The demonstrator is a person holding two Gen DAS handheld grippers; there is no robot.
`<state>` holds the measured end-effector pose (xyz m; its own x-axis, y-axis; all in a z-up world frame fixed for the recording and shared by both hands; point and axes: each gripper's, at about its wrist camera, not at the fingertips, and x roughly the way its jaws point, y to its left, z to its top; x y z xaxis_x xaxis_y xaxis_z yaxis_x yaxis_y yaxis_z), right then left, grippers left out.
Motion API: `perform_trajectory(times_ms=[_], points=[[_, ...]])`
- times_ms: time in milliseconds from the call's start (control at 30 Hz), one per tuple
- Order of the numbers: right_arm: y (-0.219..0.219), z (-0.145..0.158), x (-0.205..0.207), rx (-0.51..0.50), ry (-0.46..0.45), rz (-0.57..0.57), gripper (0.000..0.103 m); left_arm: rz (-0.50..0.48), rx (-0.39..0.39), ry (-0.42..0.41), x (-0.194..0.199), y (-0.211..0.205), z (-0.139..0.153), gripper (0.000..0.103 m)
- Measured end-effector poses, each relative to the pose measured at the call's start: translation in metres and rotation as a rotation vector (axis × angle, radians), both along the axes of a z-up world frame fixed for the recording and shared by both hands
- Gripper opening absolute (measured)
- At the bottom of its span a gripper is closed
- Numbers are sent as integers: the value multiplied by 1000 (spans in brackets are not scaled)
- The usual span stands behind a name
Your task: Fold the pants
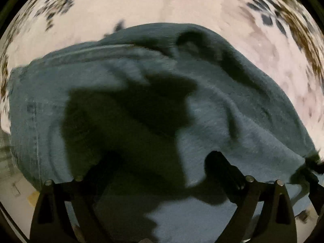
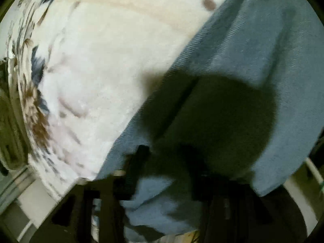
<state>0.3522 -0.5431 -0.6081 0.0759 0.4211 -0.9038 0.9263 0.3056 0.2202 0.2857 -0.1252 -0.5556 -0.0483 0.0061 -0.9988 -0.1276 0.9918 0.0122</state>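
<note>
The pants (image 1: 101, 85) are blue denim, lying rumpled on a white fleece blanket (image 1: 141, 4). In the left wrist view they fill the middle, with a stitched seam at the left. My left gripper (image 1: 160, 162) is open, its fingers wide apart just above the cloth, holding nothing. In the right wrist view the pants (image 2: 243, 50) run diagonally from upper right to bottom centre. My right gripper (image 2: 168, 151) is open over the pants' lower edge, with cloth between its fingers (image 2: 141, 154). Both views are motion-blurred.
The blanket (image 2: 101, 60) has a brown and blue floral border (image 2: 36, 105) and brown dots at its far end. The bed's edge and a pale floor (image 2: 24, 198) show at the lower left of the right wrist view.
</note>
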Motion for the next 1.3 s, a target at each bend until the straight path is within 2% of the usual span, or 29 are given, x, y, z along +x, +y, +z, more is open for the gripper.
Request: perform_trajectory(times_ms=[67,167,333,500,567,600,633,667,700,733,800,900,1000,1100,1200,1300], points=[[-1,9,3,-21,-5,19,4,41,-25,8,1,6,3,97],[-6,29,7,-57,-31,0,3,60,-36,-8,6,10,14,97],[-4,70,26,-122,-134,23,2,48,-15,-38,21,5,25,97],[3,52,53,-117,-114,20,3,56,3,-59,60,17,28,97],[5,38,57,-75,-105,24,3,48,11,-69,76,16,33,97],[0,35,54,-45,-122,9,8,42,10,-72,80,16,35,97],[-3,33,43,-7,-156,-12,13,38,10,-71,85,16,34,97],[-9,36,35,24,-193,-23,30,30,12,-69,93,14,30,97],[-17,43,26,39,-233,-27,51,20,21,-70,101,11,26,97],[-26,51,16,23,-260,-30,55,12,31,-70,104,2,21,97],[-47,68,-9,-53,-265,-24,55,8,50,-78,120,-1,13,103],[-90,83,-55,-170,-210,-15,56,-2,67,-88,135,-6,15,103],[-144,83,-115,-216,-147,-105,56,5,65,-96,140,-14,27,103],[-179,83,-160,-269,-131,-178,56,24,19,-105,129,-20,46,103],[-200,73,-200,-280,-153,-211,56,-16,-38,-105,114,-39,59,103],[-200,47,-226,-237,-191,-249,56,-138,-55,-92,86,-69,56,103]])
